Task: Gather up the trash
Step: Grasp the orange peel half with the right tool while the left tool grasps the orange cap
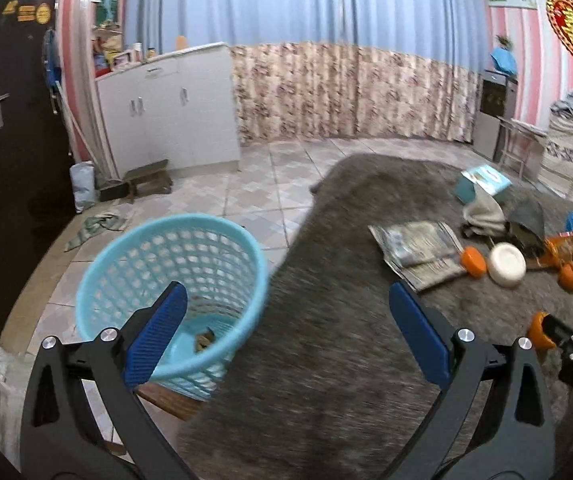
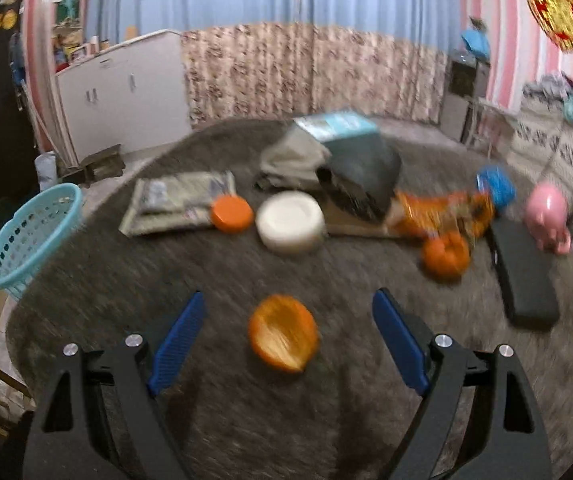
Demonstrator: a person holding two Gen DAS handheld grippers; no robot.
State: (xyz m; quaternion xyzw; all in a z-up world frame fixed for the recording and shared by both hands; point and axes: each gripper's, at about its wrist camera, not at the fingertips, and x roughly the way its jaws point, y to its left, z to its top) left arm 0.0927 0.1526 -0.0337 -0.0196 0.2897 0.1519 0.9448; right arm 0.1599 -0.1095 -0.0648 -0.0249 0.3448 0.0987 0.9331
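We hold both grippers spread: right gripper (image 2: pixel 286 340) around the orange peel piece (image 2: pixel 283 333), left gripper (image 1: pixel 286 332) beside the light-blue perforated plastic basket (image 1: pixel 174 280).

The left wrist camera looks forward and downward along its own fingers, with the blue basket (image 1: pixel 174 304) close at seven o'clock and the grey table (image 1: pixel 326 320) running toward one o'clock. The right wrist camera tilts down over the same table, an orange peel (image 2: pixel 282 334) near at six o'clock. Both share the basket, newspaper (image 1: pixel 418 252), white dish (image 1: pixel 507 264) and curtained far wall.
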